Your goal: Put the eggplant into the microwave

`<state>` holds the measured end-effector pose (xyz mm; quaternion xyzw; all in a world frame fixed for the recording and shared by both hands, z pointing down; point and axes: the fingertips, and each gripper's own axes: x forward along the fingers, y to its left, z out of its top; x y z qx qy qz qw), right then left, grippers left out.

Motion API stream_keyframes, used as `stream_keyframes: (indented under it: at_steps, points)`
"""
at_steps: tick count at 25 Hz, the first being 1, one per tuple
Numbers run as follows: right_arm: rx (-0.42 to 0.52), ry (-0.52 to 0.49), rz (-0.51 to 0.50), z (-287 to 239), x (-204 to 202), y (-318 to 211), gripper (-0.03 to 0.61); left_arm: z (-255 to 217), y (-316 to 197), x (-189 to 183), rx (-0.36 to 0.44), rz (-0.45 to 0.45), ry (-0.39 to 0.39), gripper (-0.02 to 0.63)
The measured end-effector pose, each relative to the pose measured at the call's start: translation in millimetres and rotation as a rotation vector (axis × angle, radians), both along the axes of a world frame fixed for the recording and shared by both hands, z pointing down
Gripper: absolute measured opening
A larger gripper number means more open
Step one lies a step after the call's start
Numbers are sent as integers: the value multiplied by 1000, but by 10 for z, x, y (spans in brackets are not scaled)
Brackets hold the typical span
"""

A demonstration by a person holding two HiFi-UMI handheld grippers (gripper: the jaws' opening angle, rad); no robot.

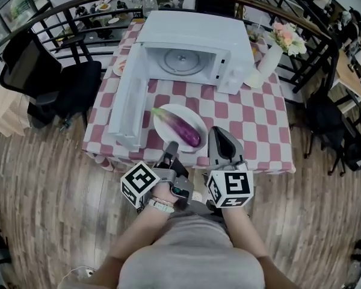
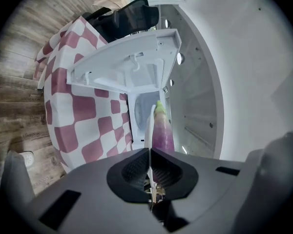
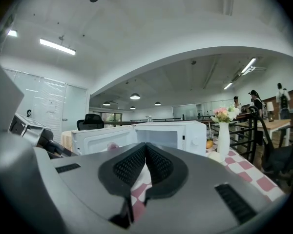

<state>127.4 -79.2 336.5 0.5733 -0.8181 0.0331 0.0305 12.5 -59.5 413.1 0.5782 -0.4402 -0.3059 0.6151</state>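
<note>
A purple eggplant [image 1: 179, 127] lies on a white plate [image 1: 168, 116] at the front of the checkered table [image 1: 259, 125]. Behind it stands the white microwave [image 1: 186, 35], its door [image 1: 127, 95] swung wide open to the left. My left gripper [image 1: 171, 146] is turned on its side and shut on the plate's near rim. In the left gripper view the plate [image 2: 150, 123] shows edge-on and runs into the closed left gripper [image 2: 150, 152], with the eggplant [image 2: 162, 130] beyond it. My right gripper [image 1: 219, 134] hovers beside the plate, shut [image 3: 145, 146] and empty, pointing at the microwave [image 3: 185, 133].
A white vase of flowers [image 1: 271, 56] stands right of the microwave. A black office chair [image 1: 48, 77] sits left of the table. A curved railing [image 1: 289, 5] runs behind it. Dishes of food lie on the table's far edge. Wooden floor lies under me.
</note>
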Motion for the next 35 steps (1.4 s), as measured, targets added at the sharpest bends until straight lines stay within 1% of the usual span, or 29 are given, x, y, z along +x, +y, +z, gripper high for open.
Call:
stream_keyframes:
  at_steps: [8,12,16,25,35]
  points:
    - [-10,22,-85,33,250,-358,25,10,-396,218,17,-73,9,14]
    - [-17,26,-102,90,313,-504,25,45,-558,316,18,-81,12,14]
    - [-23,38,-112,142,280,-631,25,102,-679,335,3,-74,5,14]
    - [-28,26,-66,207,215,-967,25,117,-1098,288,15,-33,-26,14]
    - [-32,31,-22,414,138,-1396,25,321,-1634,176,13,-8,-31,14]
